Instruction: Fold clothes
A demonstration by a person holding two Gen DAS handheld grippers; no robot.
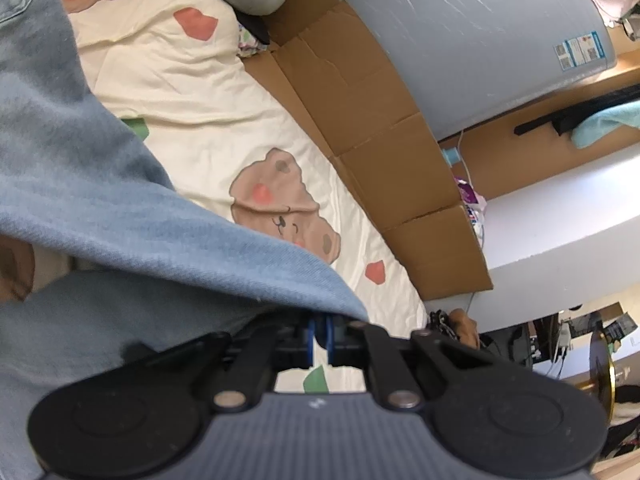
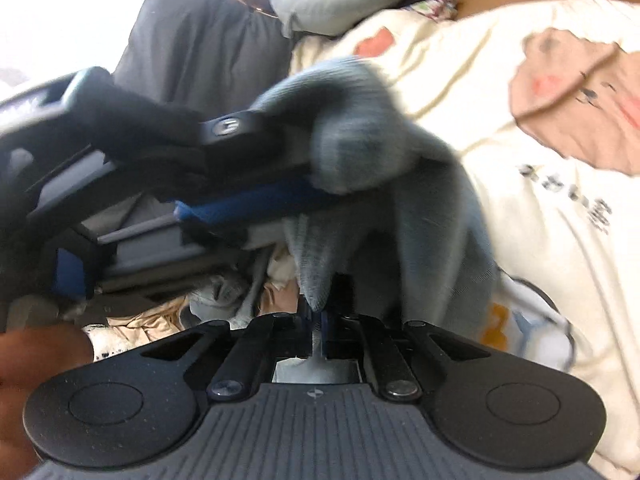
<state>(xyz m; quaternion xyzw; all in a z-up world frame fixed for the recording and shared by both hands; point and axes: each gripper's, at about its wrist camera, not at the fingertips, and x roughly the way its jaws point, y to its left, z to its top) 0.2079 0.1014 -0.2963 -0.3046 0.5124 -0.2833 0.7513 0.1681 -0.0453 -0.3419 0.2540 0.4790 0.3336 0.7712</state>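
I had the blue shirt (image 1: 100, 184) lifted over the bed (image 1: 208, 132), and both grippers were pinching it. My left gripper (image 1: 320, 334) was squeezed tight on one edge. My right gripper (image 2: 318, 322) was squeezed tight on another bit that hung down. To do this well, I needed to pull the two corners apart slowly and keep the cloth flat.

A: Any writing you can actually read?
B: None. The cream bedsheet (image 2: 520, 208) carries a line of dark characters under its brown cartoon print, too blurred to make out.
A: And the sticker (image 1: 580, 49) on the grey panel (image 1: 480, 40)?
B: Blue and white, print too small.
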